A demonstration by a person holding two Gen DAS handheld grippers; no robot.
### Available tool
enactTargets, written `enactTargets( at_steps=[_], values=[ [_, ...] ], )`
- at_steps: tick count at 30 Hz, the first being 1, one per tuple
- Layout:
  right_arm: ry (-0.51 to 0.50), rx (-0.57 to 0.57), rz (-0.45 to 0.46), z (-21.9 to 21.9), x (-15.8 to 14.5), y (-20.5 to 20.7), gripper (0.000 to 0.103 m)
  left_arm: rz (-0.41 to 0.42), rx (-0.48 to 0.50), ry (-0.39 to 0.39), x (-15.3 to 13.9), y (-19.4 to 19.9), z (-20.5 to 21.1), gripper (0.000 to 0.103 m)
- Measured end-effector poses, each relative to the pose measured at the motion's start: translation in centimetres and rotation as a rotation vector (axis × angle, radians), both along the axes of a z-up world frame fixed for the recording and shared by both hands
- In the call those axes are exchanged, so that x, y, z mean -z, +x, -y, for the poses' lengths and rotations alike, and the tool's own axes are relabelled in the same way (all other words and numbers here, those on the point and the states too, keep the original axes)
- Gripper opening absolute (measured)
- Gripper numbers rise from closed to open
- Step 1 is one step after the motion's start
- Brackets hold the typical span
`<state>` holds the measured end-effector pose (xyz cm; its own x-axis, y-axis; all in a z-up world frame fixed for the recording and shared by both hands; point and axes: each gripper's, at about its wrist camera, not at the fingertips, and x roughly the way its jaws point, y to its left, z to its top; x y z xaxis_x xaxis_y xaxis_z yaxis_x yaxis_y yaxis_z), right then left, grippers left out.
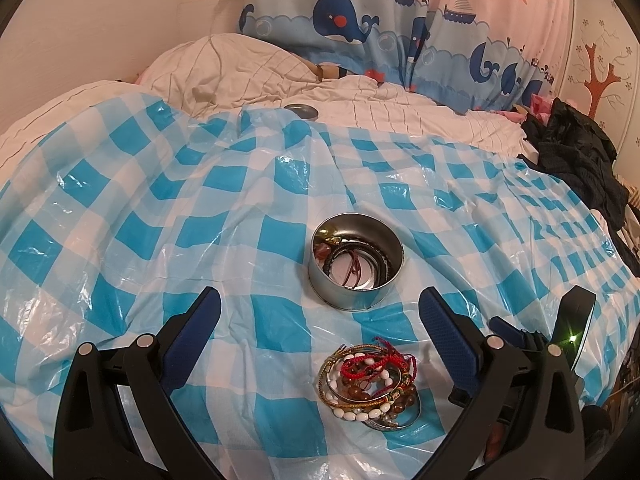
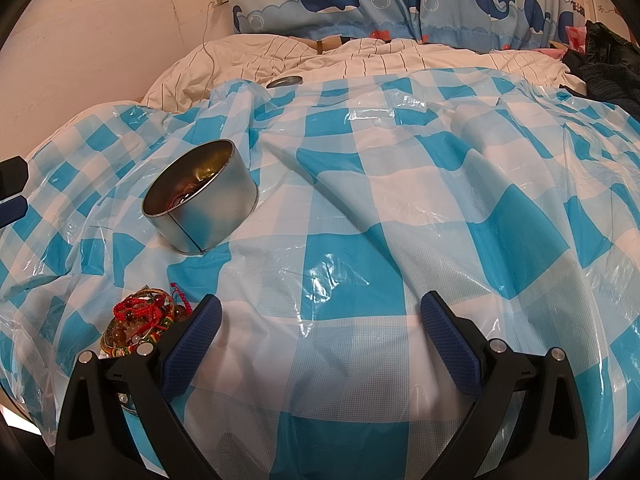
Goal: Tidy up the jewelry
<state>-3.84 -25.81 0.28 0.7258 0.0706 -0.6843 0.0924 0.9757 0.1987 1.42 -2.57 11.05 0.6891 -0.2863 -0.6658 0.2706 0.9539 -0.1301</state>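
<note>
In the left wrist view, wide bare stretches of the blue-and-white checked plastic sheet fill the left half of the frame. The left gripper is spread wide, holding nothing. The pile of bracelets lies at lower centre between its fingers, untouched, with the round metal tin just above, bracelets inside. The right gripper gapes empty over bare sheet, the pile beside its left finger. No writing is readable.
</note>
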Motion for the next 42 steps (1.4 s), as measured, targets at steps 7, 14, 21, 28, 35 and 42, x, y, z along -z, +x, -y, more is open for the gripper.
enactTargets(
  at_steps=[7,14,21,28,35,42],
  values=[
    [0.000,0.000,0.000,0.02,0.01,0.00,0.095,0.000,0.000,0.000,-0.01,0.06,0.14,0.095],
    [0.001,0.000,0.000,0.03,0.02,0.01,0.095,0.000,0.000,0.001,0.00,0.12,0.24,0.095],
    [0.001,0.000,-0.001,0.02,0.02,0.02,0.095,-0.001,0.002,0.003,0.05,0.06,0.27,0.095],
    [0.001,-0.001,-0.001,0.02,0.02,0.03,0.095,0.000,0.002,0.004,0.05,0.10,0.37,0.095],
    [0.002,-0.001,-0.001,0.04,0.04,0.03,0.095,-0.001,0.002,0.004,0.05,0.19,0.48,0.095],
    [0.002,-0.001,-0.001,0.04,0.04,0.04,0.095,-0.002,0.003,0.005,0.08,0.12,0.52,0.095]
  ],
)
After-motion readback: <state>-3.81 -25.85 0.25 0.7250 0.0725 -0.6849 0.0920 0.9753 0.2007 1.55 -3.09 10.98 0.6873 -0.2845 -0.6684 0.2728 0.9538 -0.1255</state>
